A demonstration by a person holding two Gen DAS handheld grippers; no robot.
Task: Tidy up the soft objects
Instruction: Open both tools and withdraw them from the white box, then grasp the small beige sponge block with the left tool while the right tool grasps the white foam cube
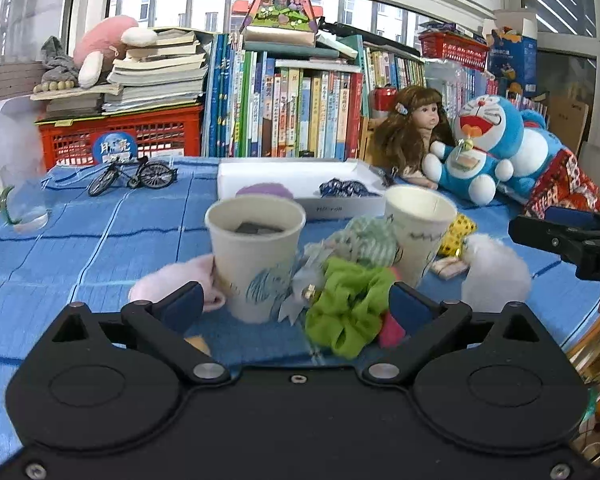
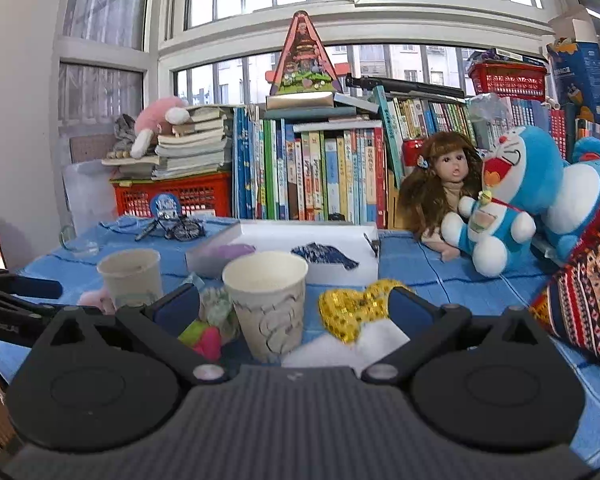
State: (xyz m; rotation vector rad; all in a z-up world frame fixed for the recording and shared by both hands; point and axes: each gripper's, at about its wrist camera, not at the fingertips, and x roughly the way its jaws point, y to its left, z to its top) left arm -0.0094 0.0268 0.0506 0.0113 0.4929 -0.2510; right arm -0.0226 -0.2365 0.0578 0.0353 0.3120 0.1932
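- Soft pile heaped mid-bench between two paper cups: green scrunchie in front, striped scrunchie behind it, pink fluffy piece touching the left cup, white fluff and gold sequin heart beside the right cup.
- Probably bunched there for sorting into cups or the white box behind.
- Left claw released, spread wide, empty, aimed at left cup and green scrunchie.
- Right claw likewise released, empty, framing right cup and heart.
- Blue cloth covering bench, likely against sliding.
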